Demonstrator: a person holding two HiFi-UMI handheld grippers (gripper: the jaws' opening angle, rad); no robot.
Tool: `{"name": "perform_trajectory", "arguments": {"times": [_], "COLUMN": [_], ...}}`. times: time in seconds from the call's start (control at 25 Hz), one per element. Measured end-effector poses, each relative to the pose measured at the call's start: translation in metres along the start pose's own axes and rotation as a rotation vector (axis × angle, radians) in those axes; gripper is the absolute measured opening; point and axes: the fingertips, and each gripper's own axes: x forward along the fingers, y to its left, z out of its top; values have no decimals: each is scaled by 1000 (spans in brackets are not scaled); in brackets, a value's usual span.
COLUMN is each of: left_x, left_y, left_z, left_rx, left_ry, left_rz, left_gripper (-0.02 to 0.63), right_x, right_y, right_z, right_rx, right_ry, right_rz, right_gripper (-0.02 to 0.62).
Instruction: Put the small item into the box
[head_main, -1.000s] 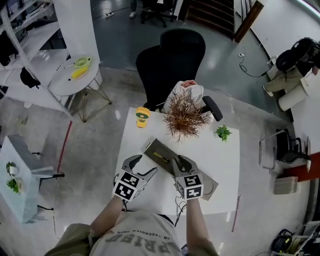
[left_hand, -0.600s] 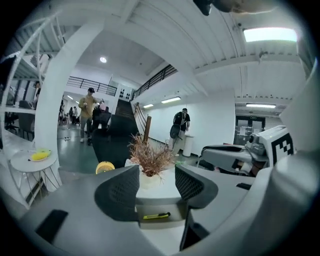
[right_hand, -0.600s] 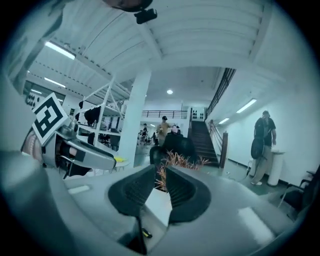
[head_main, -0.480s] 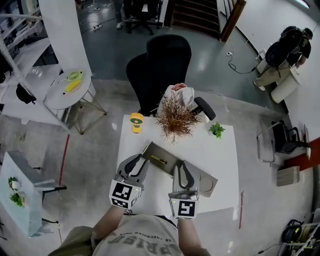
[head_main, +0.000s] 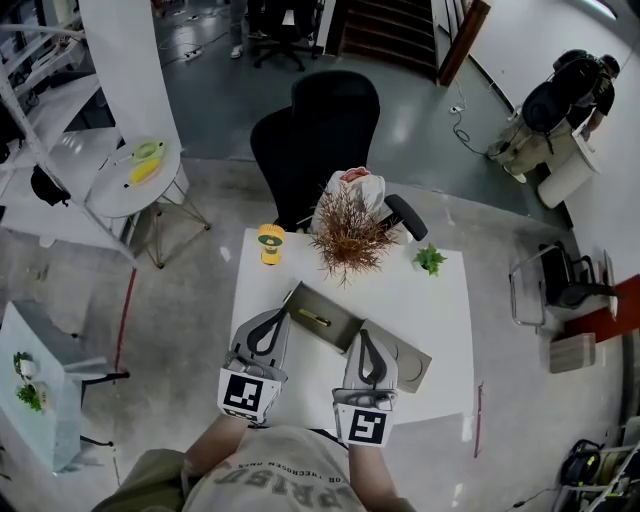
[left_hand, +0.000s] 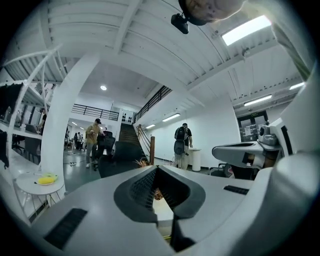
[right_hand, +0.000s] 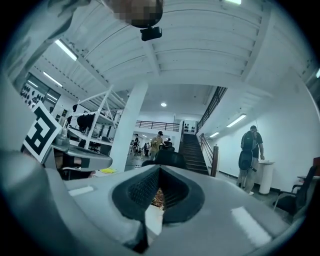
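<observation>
Small yellow item (head_main: 314, 318) is lying inside the grey box (head_main: 340, 326), toward its left end. The box is sitting open on the white table (head_main: 440, 320) w/ its flat lid (head_main: 406, 364) lying out to the right. L gripper (head_main: 277, 319) is hanging over the table just left of the box. Its jaws have just been closing & are now resting tight together w/ nothing btwn them. R gripper (head_main: 363, 337) is hanging over the spot where box & lid meet. Its jaws have also just been closing & are pressing together, holding nothing. Both grippers are pointing away from the person, toward the far side of the table. A dry brown plant (head_main: 346, 240) is standing at the far edge, w/ a little green plant (head_main: 430, 260) to its right & a yellow toy (head_main: 270, 241) near the far-left corner. A black chair (head_main: 320, 130) is waiting behind the table, w/ a white bag (head_main: 352, 188) sitting on it.
</observation>
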Motion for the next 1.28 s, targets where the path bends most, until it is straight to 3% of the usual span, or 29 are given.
{"name": "perform_trajectory", "arguments": {"times": [0.24, 0.52, 1.28], "left_x": [-2, -4, -3], "left_y": [2, 0, 4], "left_z": [14, 24, 27], "left_rx": [5, 15, 2], "left_ry": [-65, -97, -101], "left_rz": [20, 28, 45], "left_gripper": [9, 9, 9], "right_x": [3, 6, 6], "right_y": [0, 0, 6], "right_z": [17, 28, 34], "right_rx": [54, 19, 4], "right_ry": [-55, -69, -80], "right_rz": [-30, -62, -48], "right_gripper": [0, -2, -2]}}
